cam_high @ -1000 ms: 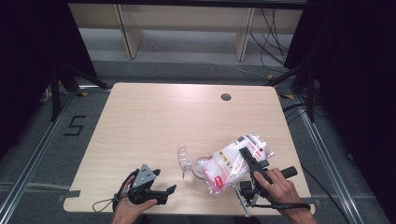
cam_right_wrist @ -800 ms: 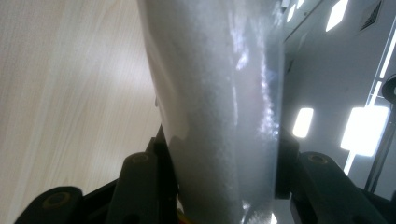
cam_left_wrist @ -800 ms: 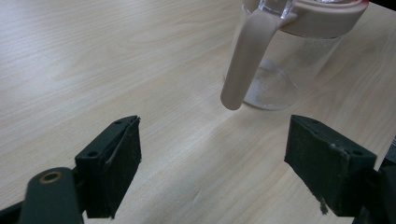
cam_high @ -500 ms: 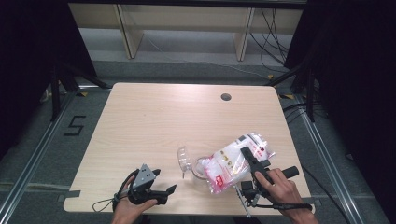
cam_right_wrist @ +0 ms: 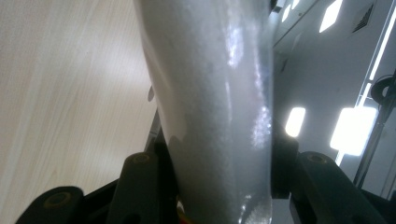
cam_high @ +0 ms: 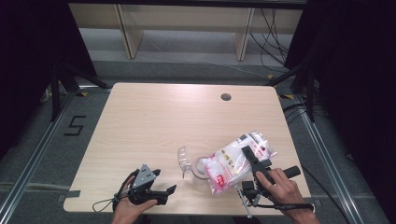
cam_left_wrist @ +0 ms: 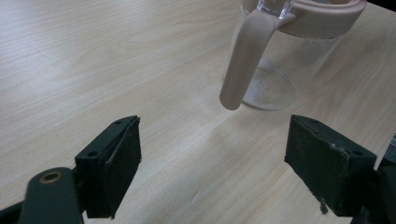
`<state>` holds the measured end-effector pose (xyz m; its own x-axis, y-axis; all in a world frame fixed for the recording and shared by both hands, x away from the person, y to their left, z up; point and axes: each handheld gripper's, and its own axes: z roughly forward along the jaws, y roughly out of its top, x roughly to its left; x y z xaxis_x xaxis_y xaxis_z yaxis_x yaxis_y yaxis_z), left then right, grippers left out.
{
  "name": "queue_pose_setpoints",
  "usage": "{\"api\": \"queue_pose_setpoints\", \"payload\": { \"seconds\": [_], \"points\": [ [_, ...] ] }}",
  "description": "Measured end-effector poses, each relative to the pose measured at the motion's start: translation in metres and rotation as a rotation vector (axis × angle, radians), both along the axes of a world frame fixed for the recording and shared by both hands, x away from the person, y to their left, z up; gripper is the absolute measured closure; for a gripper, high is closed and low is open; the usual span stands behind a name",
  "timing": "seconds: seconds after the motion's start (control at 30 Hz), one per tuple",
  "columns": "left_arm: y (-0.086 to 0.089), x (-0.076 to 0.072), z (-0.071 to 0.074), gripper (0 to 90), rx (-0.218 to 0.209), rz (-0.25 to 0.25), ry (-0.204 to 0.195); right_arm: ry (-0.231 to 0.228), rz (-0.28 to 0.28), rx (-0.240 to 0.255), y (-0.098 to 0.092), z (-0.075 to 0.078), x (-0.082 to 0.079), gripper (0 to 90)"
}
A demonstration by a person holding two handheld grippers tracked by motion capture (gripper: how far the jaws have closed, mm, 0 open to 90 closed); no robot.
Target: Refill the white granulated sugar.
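Right gripper point(cam_high: 244, 154) pinching bag point(cam_high: 236, 161), tilted over pitcher point(cam_high: 189, 163) ahead; left gripper point(cam_high: 163, 184) spread, idle. We judge pouring underway; next: tip further, steady pitcher.

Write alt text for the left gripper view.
A clear plastic pitcher with a pale pink rim and handle stands on a light wooden table, just beyond the left gripper, whose two black jaws are spread open with nothing between them.

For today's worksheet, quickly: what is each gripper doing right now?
Left gripper: open, holding nothing, aimed at the clear jug.
Right gripper: closed on the bag of white powder, tilted over the jug.
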<state>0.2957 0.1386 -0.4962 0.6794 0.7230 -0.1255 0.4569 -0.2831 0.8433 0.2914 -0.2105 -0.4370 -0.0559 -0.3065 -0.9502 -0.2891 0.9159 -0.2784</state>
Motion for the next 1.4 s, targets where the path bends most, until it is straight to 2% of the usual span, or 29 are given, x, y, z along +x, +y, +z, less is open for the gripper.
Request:
{"api": "queue_pose_setpoints", "payload": {
  "seconds": [0.03, 0.07, 0.1, 0.17, 0.2, 0.27, 0.3, 0.37, 0.47, 0.57, 0.67, 0.77, 0.8, 0.9, 0.93, 0.97, 1.0, 1.03, 1.07, 1.17, 1.2, 1.33, 1.37, 1.4],
  "points": [
    [-0.0006, -0.0002, -0.0002, 17.9, -0.009, 0.004, 0.0, 0.0, 0.001, 0.001, -0.0002, 0.0002, -0.0001, 58.8],
    [-0.0005, -0.0002, -0.0001, 17.9, -0.008, 0.003, -0.001, 0.013, -0.029, 0.031, -0.0021, -0.0024, -0.0015, 58.9],
    [-0.0005, -0.0002, -0.0001, 17.9, -0.007, 0.003, -0.001, 0.006, -0.014, 0.039, -0.0024, -0.0032, -0.0007, 58.9],
    [-0.0006, -0.0002, -0.0001, 17.9, -0.008, 0.004, -0.001, 0.01, -0.018, 0.05, -0.0026, -0.0031, -0.0008, 59.1],
    [-0.0006, -0.0003, -0.0001, 17.9, -0.007, 0.004, -0.001, 0.011, -0.021, 0.025, -0.0018, -0.0013, -0.0012, 59.1],
    [-0.0004, -0.0003, 0.0, 17.9, -0.004, 0.002, -0.001, 0.0, -0.008, 0.034, -0.0019, -0.0018, -0.0009, 59.2],
    [-0.0005, -0.0002, -0.0001, 17.9, -0.007, 0.004, -0.001, 0.01, -0.019, 0.051, -0.0025, -0.0031, -0.0013, 59.2],
    [-0.0004, -0.0003, -0.0001, 17.9, -0.007, 0.004, -0.001, -0.008, 0.007, 0.007, -0.0008, 0.0002, -0.0006, 59.3],
    [-0.0005, -0.0003, -0.0001, 17.9, -0.006, 0.004, -0.001, 0.001, 0.001, 0.03, -0.0012, -0.0023, -0.0009, 59.5],
    [-0.0004, -0.0003, -0.0001, 17.9, -0.007, 0.003, -0.001, -0.007, 0.013, 0.016, -0.0005, -0.0001, -0.0011, 59.6],
    [0.0004, 0.0004, 0.0002, 17.9, 0.002, -0.007, -0.011, 0.001, -0.003, 0.043, -0.0021, -0.002, -0.0016, 59.8],
    [-0.0004, -0.0003, -0.0002, 17.9, -0.008, 0.004, 0.0, 0.005, -0.01, 0.031, -0.0023, -0.0008, -0.0027, 60.0],
    [-0.0005, -0.0003, -0.0002, 17.9, -0.008, 0.004, 0.0, -0.009, 0.017, 0.009, -0.0008, 0.002, -0.0018, 60.0],
    [-0.0003, -0.0003, -0.0001, 17.9, -0.005, 0.003, -0.001, 0.001, 0.0, 0.01, -0.0006, 0.0019, -0.0032, 60.1],
    [-0.0005, -0.0003, -0.0001, 17.9, -0.008, 0.004, 0.0, -0.001, 0.01, 0.027, -0.0006, 0.0004, -0.0026, 60.1],
    [-0.0003, -0.0002, -0.0002, 17.9, -0.01, 0.004, 0.0, 0.0, 0.014, 0.025, -0.0008, -0.0002, -0.0024, 60.2],
    [0.0003, 0.0001, 0.0002, 17.9, -0.003, -0.001, -0.009, 0.004, 0.001, 0.049, -0.001, -0.0018, -0.0037, 60.2],
    [0.0004, 0.0001, 0.0003, 17.9, -0.005, -0.001, -0.008, 0.001, 0.014, 0.025, -0.0006, -0.0005, -0.003, 60.2],
    [0.0005, 0.0002, 0.0002, 17.9, -0.004, -0.001, -0.009, 0.005, 0.009, 0.033, -0.0007, -0.0011, -0.0033, 60.3],
    [0.001, -0.0005, 0.0009, 17.9, 0.006, 0.003, -0.008, -0.002, 0.018, 0.013, -0.0002, 0.0005, -0.0027, 60.4],
    [0.0009, -0.0005, 0.0009, 17.9, 0.005, 0.004, -0.008, 0.005, 0.005, 0.036, -0.0016, -0.0013, -0.0033, 60.4],
    [0.001, -0.0005, 0.0009, 17.9, 0.006, 0.004, -0.008, 0.006, -0.006, 0.026, -0.0024, 0.0012, -0.0054, 60.6],
    [0.0009, -0.0006, 0.0009, 17.9, 0.006, 0.004, -0.008, -0.003, 0.01, 0.012, -0.002, 0.0024, -0.0045, 60.6],
    [0.0009, -0.0005, 0.0008, 17.9, 0.006, 0.004, -0.008, -0.001, 0.003, 0.029, -0.0025, 0.0013, -0.0051, 60.6]
  ]
}}
